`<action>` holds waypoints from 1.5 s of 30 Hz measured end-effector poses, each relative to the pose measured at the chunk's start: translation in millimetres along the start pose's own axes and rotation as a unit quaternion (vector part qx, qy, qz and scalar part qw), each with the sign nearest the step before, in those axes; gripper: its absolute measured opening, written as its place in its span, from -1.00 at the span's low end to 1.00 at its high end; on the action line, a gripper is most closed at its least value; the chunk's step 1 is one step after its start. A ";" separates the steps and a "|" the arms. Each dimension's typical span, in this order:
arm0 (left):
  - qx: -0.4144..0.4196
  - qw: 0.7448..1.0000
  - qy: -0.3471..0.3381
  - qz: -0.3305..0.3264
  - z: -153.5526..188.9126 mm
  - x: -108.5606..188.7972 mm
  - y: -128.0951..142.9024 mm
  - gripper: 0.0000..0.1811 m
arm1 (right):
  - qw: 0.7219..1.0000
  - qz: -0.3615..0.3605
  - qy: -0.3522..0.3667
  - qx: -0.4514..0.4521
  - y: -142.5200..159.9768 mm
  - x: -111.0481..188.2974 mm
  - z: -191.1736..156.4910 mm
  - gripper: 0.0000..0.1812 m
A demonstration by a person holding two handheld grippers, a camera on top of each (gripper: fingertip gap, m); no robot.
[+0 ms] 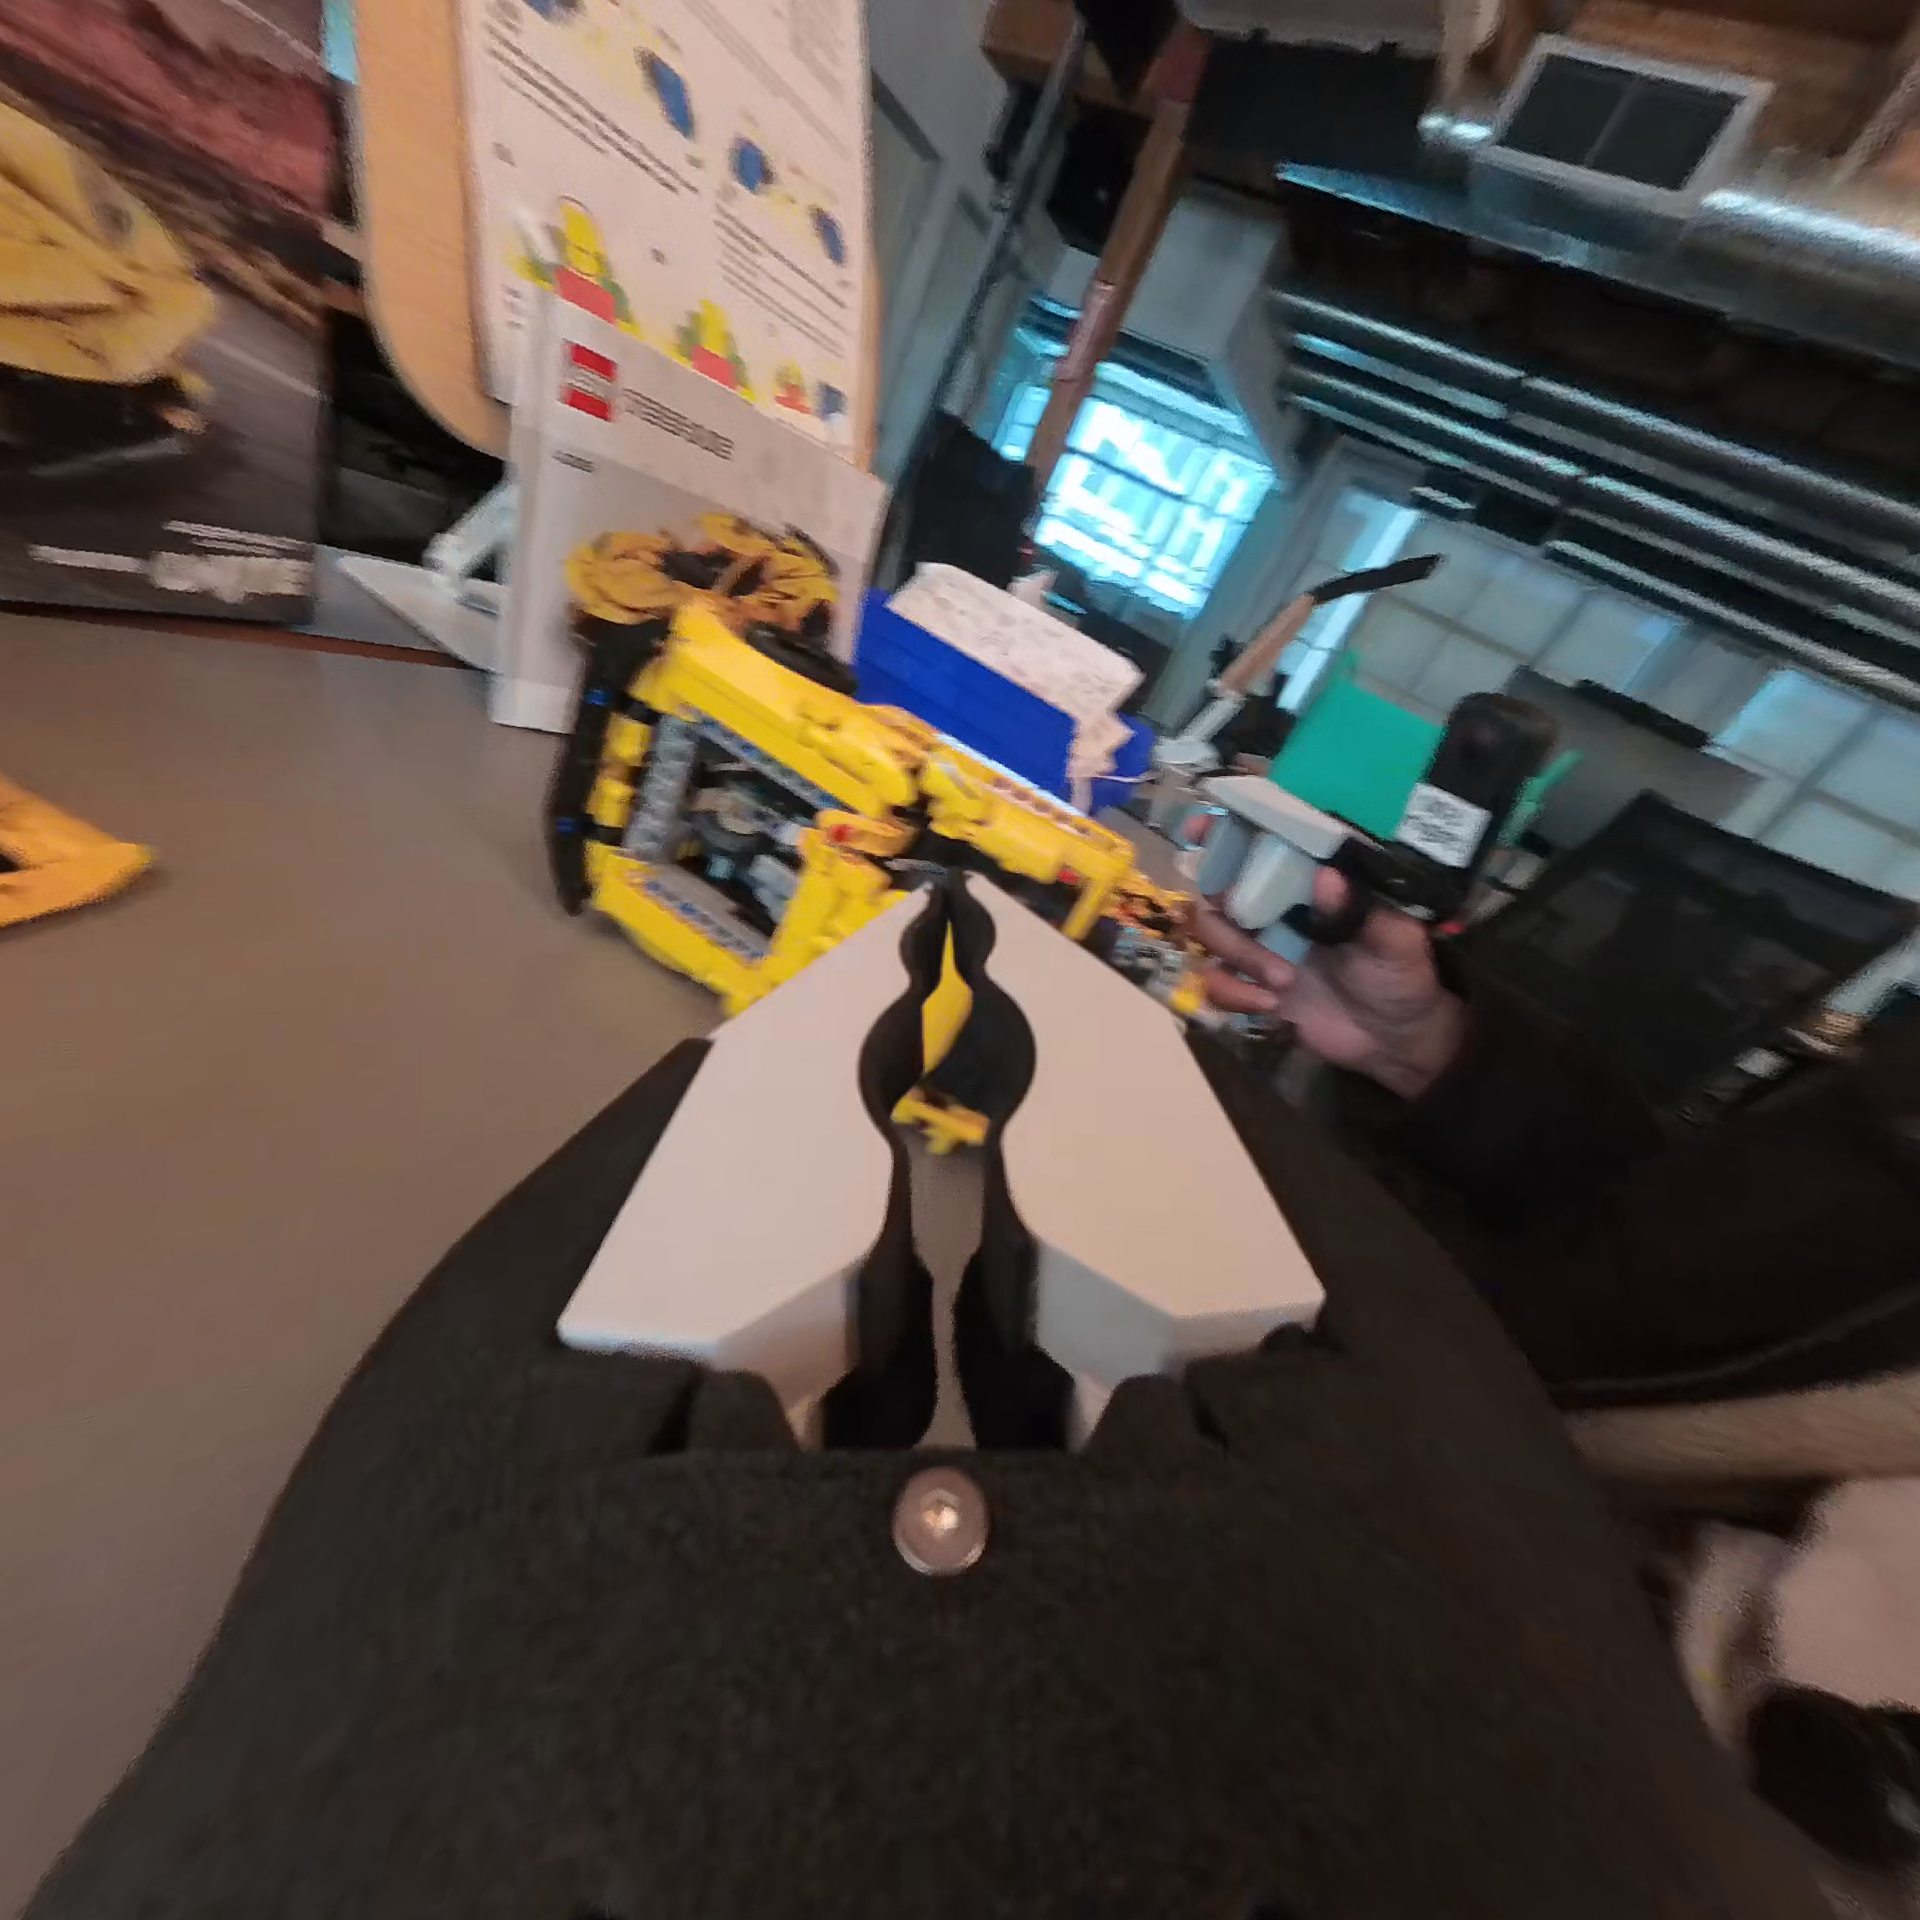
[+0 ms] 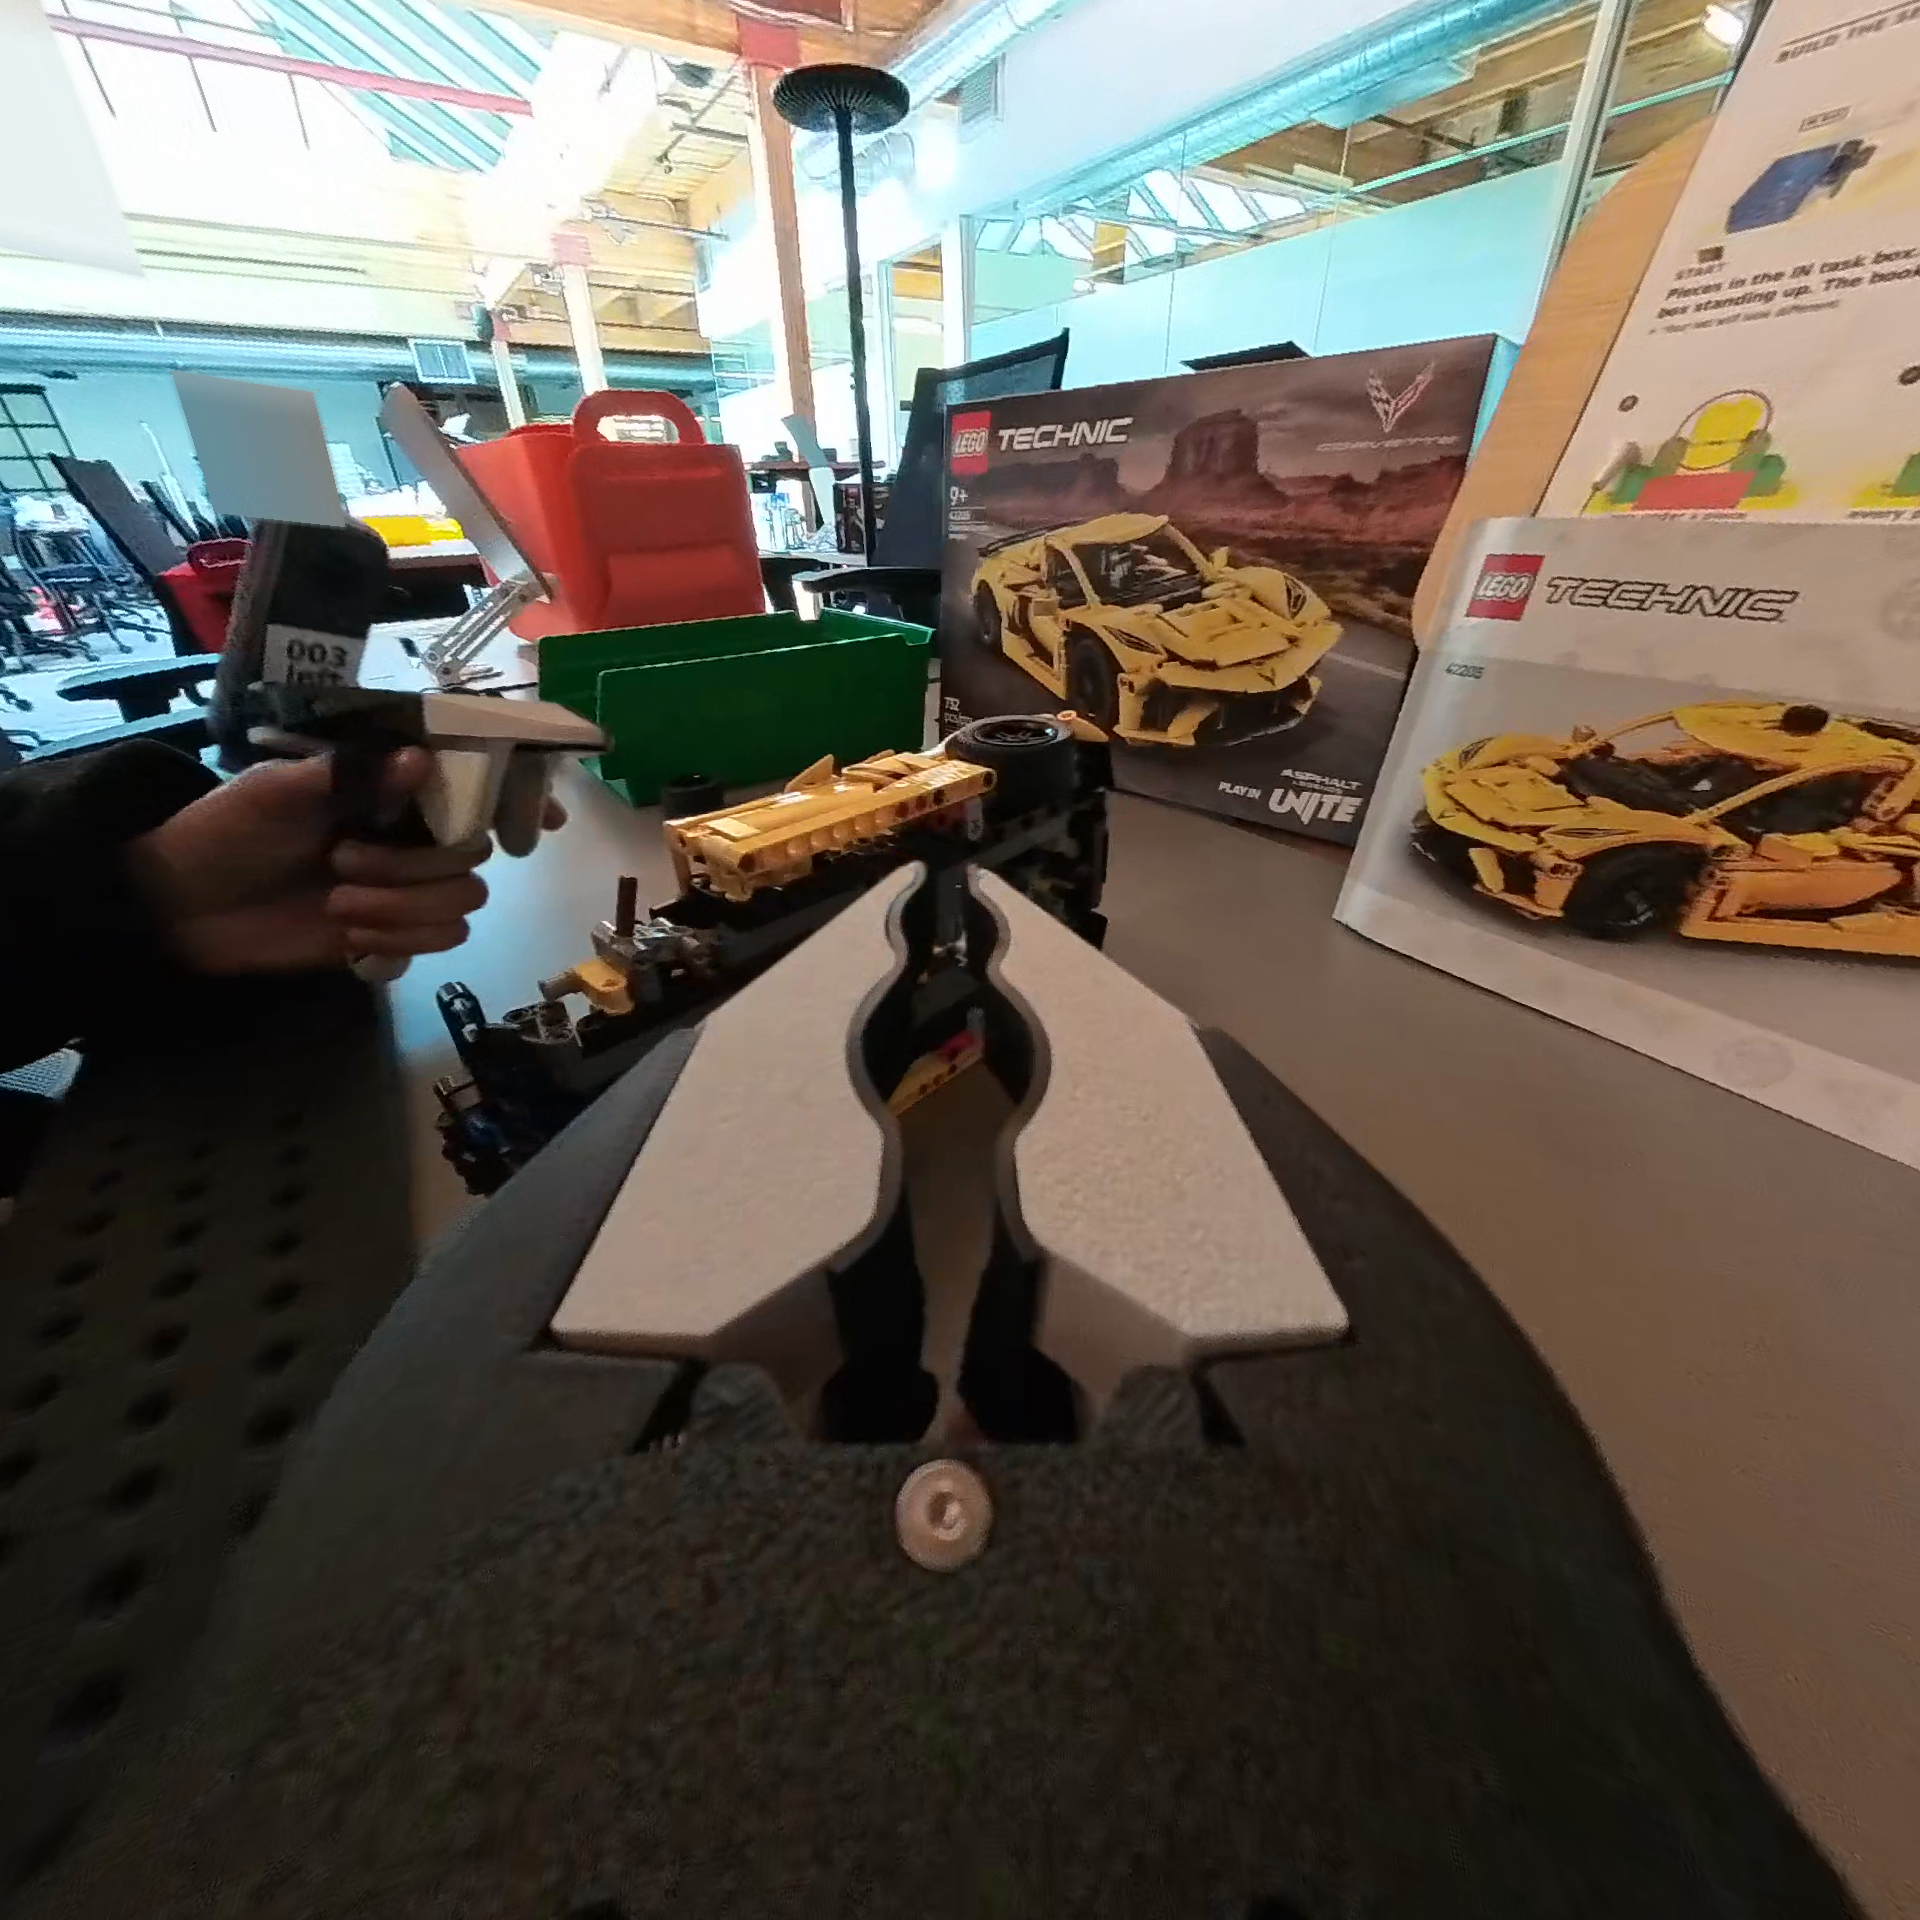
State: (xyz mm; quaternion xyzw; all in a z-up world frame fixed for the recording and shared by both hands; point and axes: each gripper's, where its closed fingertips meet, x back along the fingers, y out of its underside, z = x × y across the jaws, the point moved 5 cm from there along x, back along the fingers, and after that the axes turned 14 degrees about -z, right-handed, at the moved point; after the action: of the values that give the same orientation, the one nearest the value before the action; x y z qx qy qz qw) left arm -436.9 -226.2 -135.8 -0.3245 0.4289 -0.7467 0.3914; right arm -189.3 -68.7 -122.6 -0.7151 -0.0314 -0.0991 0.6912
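Right wrist view: the half-built yellow and black brick car [image 2: 831, 894] lies on the grey surface [image 2: 1455, 1195], likely light, rigid and prone to shedding pieces; its beam frame looks the safest hold. The right gripper [image 2: 951, 883] is nearly closed at its chassis, grip unclear. The left gripper [image 1: 951, 899], tips together, touches its yellow side. Behind the car stand a booklet [image 2: 1662, 810] and box [image 2: 1195, 582].

You're in an open-plan office / maker-type workspace. Signs: exposed metal ducting [image 1: 1714, 218] and wood beams overhead, glass partition walls [image 2: 1299, 197], rows of black office chairs [image 2: 94, 582] in the bkgd. Your grey desk [image 2: 1558, 1195] carries a brick-set box [image 2: 1216, 582] w/ a yellow car pic, an instruction booklet [image 2: 1662, 790], a green parts bin [image 2: 738, 686] and a blue bin [image 1: 966, 675]; more desks behind.
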 end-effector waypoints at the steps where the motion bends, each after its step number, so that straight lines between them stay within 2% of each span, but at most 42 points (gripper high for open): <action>1: -0.005 0.999 -0.042 -0.005 -11.6 2.5 -3.1 -1.00 | 1.000 -0.003 0.001 -0.001 0.8 -0.6 0.4 -0.97; 3: -0.020 0.988 -0.148 -0.048 -45.1 8.7 -12.7 -1.00 | 1.000 -0.013 0.006 -0.004 4.0 -2.9 2.3 -0.97; 5: -0.012 0.962 -0.240 -0.127 -86.5 14.1 -26.1 -0.97 | 1.000 -0.020 0.010 -0.005 5.5 -4.2 3.6 -0.97; 8: 0.012 0.934 -0.309 -0.180 -146.5 9.8 -63.1 -0.67 | 1.000 -0.013 0.000 -0.012 3.7 -3.4 2.5 -0.97; 11: 0.058 0.903 -0.383 -0.184 -220.0 -5.2 -98.1 -0.59 | 1.000 -0.014 -0.010 -0.022 4.8 -3.9 2.5 -0.96; 13: 0.091 0.866 -0.444 -0.212 -271.8 -12.7 -105.3 -0.59 | 0.999 -0.017 -0.017 -0.027 5.7 -4.3 1.8 -0.96; 16: 0.107 0.822 -0.504 -0.242 -328.0 -19.7 -102.9 -0.58 | 0.999 -0.013 -0.024 -0.027 5.0 -2.9 -0.3 -0.96; 19: 0.125 0.779 -0.556 -0.260 -366.7 -20.8 -92.3 -0.51 | 0.999 -0.006 -0.035 -0.031 3.1 -1.8 -1.4 -0.96; 23: 0.178 0.779 -0.558 -0.225 -387.1 -22.4 -88.2 -0.47 | 0.998 -0.002 -0.052 -0.042 1.4 -1.5 -2.3 -0.95; 24: 0.180 0.779 -0.559 -0.219 -388.3 -21.0 -88.5 -0.49 | 0.998 -0.001 -0.053 -0.043 1.4 -1.3 -2.3 -0.95; 25: 0.174 0.779 -0.561 -0.220 -388.6 -19.4 -88.2 -0.60 | 0.997 -0.002 -0.056 -0.045 1.4 -1.3 -2.4 -0.95; 27: 0.160 0.786 -0.555 -0.222 -386.0 -18.2 -86.1 -0.92 | 0.997 0.001 -0.062 -0.048 0.4 -0.8 -3.3 -0.94; 30: 0.137 0.799 -0.535 -0.236 -378.0 -16.0 -82.0 -0.94 | 0.997 0.003 -0.067 -0.049 -0.4 -0.6 -4.3 -0.94; 33: 0.103 0.843 -0.460 -0.257 -343.6 -26.4 -79.6 -0.94 | 0.997 0.004 -0.066 -0.047 0.0 0.1 -4.6 -0.94; 35: 0.017 0.884 -0.390 -0.257 -293.0 -35.7 -88.0 -0.94 | 0.997 0.004 -0.063 -0.047 0.5 0.4 -3.8 -0.94; 38: -0.131 0.918 -0.267 -0.264 -191.7 -36.2 -89.0 -0.94 | 0.997 0.002 -0.062 -0.049 1.2 -0.3 -3.6 -0.93; 39: -0.180 0.924 -0.221 -0.256 -155.5 -33.8 -84.8 -0.94 | 0.997 0.001 -0.062 -0.047 1.6 -1.1 -4.0 -0.93; 42: -0.270 0.913 -0.153 -0.265 -74.6 -19.0 -62.7 -0.94 | 0.997 -0.008 -0.065 -0.035 3.3 -3.9 -8.1 -0.93; 45: -0.310 0.925 -0.071 -0.209 4.6 -10.1 -52.6 -0.94 | 0.989 -0.011 -0.139 -0.047 -2.0 -6.9 -33.6 -0.92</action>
State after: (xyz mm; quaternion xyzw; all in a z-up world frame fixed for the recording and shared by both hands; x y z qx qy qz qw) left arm -444.4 -202.2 -88.3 -0.5641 0.5324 -0.6162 0.1364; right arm -199.7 -101.4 -121.1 -0.7535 -0.1307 -0.0078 0.6443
